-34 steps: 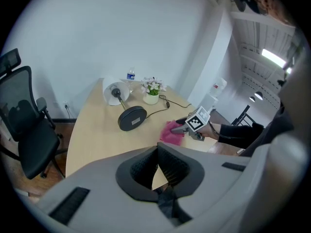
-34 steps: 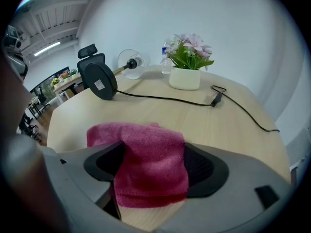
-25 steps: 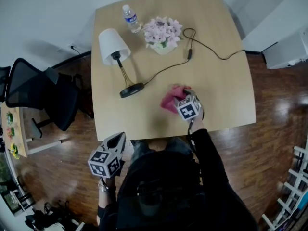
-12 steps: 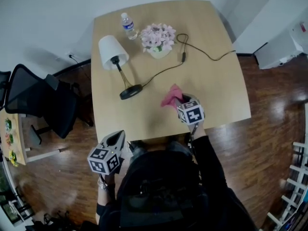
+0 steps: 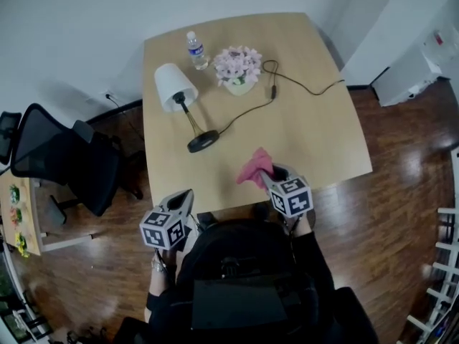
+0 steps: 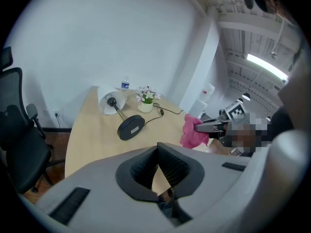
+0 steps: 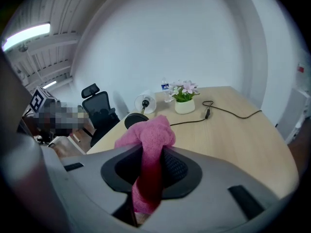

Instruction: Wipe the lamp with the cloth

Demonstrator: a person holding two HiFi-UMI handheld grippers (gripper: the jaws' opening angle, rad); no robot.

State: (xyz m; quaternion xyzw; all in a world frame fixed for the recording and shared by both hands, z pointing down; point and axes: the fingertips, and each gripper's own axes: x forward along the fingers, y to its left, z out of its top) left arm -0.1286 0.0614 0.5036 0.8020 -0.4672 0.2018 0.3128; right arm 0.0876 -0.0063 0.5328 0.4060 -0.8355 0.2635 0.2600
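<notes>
The lamp stands on the wooden table [image 5: 315,135], leaning, with a white shade [image 5: 176,86] and a round black base [image 5: 203,142]. My right gripper [image 5: 271,173] hangs over the table's near edge, shut on the pink cloth [image 5: 254,167]. Its jaws have just been closing, and the cloth [image 7: 148,144] sits bunched between the pads and droops below them. The lamp [image 7: 145,102] lies ahead of it to the left. My left gripper [image 5: 186,198] is shut and empty at the table's near left edge, pointing toward the lamp base [image 6: 131,126]. The cloth [image 6: 193,132] shows at its right.
A water bottle [image 5: 195,49] and a pot of pink flowers [image 5: 238,67] stand at the table's far side. The lamp's black cord [image 5: 301,84] loops across the right half. A black office chair [image 5: 64,156] stands left of the table.
My right gripper has closed on the pink cloth and lifted it off the table, drawing back toward the near edge. The left gripper has barely moved.
</notes>
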